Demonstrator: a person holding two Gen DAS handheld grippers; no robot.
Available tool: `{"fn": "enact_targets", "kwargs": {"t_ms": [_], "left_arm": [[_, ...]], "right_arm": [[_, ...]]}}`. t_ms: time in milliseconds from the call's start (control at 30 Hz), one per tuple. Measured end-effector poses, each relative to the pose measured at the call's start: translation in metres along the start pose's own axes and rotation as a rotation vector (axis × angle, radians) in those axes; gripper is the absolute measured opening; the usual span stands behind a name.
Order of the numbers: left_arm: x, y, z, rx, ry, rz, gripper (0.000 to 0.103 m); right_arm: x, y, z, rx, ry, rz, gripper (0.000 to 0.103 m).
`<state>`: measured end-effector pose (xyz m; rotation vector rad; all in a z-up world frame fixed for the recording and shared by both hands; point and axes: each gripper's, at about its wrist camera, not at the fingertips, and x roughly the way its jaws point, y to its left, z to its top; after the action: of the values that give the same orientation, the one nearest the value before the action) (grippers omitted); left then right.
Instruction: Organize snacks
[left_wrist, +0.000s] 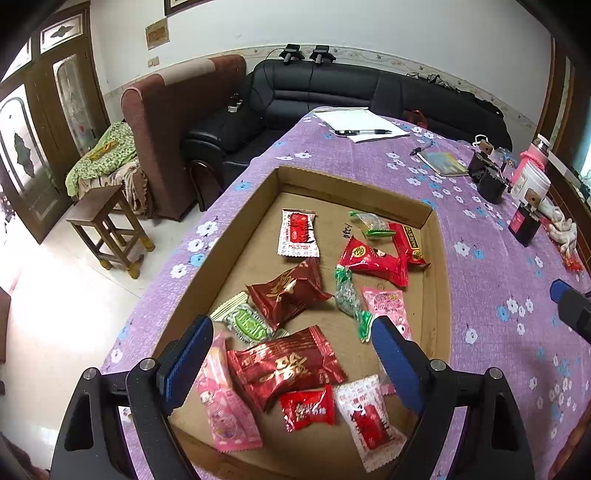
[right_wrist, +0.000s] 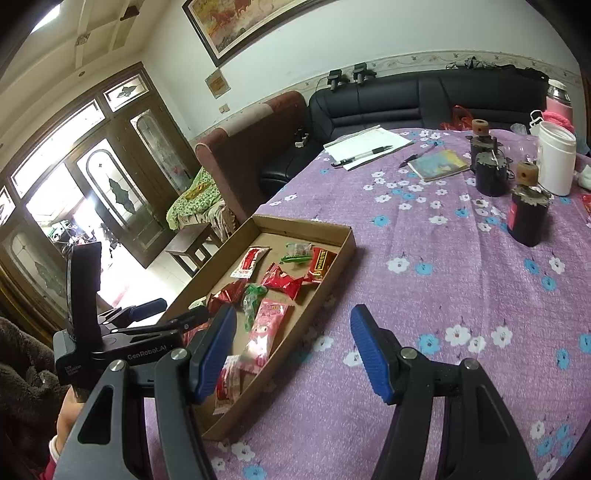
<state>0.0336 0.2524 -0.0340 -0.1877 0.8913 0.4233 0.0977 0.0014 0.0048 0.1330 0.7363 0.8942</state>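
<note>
Hovering over the near end of the cardboard tray (left_wrist: 354, 192), my left claw (left_wrist: 291, 350) stood with its jaws spread wide and nothing between them. Tray contents, catalogued from my left wrist view: one large dark-red packet (left_wrist: 288, 365) lying directly between my blue pads (left_wrist: 184, 362), not touched by either; one small red candy (left_wrist: 306, 406) and one white-and-red sachet (left_wrist: 365, 417) just below it, toward the near edge; one pink wrapper (left_wrist: 221, 398) beside the left pad; a second pink wrapper (left_wrist: 388, 306) beside the right pad; one green-and-white packet (left_wrist: 243, 321) and a second dark-red packet (left_wrist: 288, 291) past the fingertips; one green twisted candy (left_wrist: 349, 299) at centre; a bright red pack (left_wrist: 373, 260), a white-and-red sachet (left_wrist: 297, 232), and a green-ended sweet (left_wrist: 371, 223) toward the far edge.

My right claw (right_wrist: 293, 350) hung likewise agape and empty, over the purple flowered tablecloth (right_wrist: 443, 295), just beside the tray's right wall. All snacks lay to its left, inside the tray.
</note>
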Motion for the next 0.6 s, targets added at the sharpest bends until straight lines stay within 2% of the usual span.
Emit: {"fn": "enact_targets", "kwargs": {"t_ms": [200,367,600], "left_arm": [[-0.008,-0.004,-0.009,0.029,-0.006,0.023,0.092],[-0.019,-0.003,-0.014,0.018,-0.031,0.003,0.092],[-0.034,-0.004,-0.026,0.024,-0.067,0.032,0.092]], "right_arm": [[-0.009,0.001,-0.009,0.002,-0.005,0.001,0.064],[-0.013,0.001,-0.016,0.002,-0.003,0.0,0.064],[-0.018,0.001,-0.031,0.005,0.0,0.002,0.064]]}}
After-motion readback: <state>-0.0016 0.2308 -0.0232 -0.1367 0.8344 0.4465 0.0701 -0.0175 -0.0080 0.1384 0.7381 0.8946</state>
